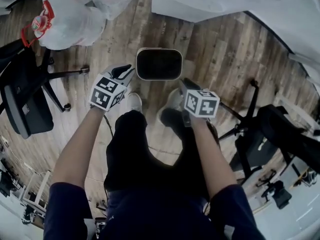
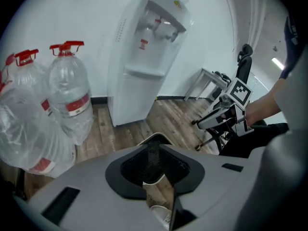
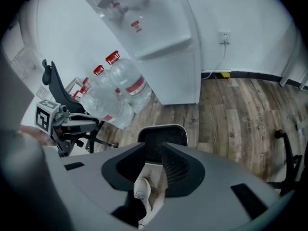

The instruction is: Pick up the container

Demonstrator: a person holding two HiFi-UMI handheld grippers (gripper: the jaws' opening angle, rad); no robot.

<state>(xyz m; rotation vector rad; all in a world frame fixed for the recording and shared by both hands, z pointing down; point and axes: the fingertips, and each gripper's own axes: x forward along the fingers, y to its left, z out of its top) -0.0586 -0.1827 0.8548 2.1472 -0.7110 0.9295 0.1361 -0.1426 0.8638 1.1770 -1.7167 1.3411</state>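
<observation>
The container (image 1: 159, 64) is a black bin with a pale rounded rim, standing upright on the wooden floor just beyond the person's shoes. My left gripper (image 1: 124, 74) hovers at its left edge and my right gripper (image 1: 186, 85) near its right front corner, both angled downward. In the left gripper view the jaws of the left gripper (image 2: 161, 189) stand apart with only floor and a shoe between them, and the bin's rim (image 2: 153, 137) peeks above them. The right gripper (image 3: 153, 182) is likewise open and empty, with the bin (image 3: 162, 139) straight ahead.
Large water bottles (image 1: 70, 19) with red caps lie at the far left, next to a white water dispenser (image 2: 149, 47). Office chairs stand on the left (image 1: 25, 99) and right (image 1: 280, 134). The person's white shoes (image 1: 134, 102) are right behind the bin.
</observation>
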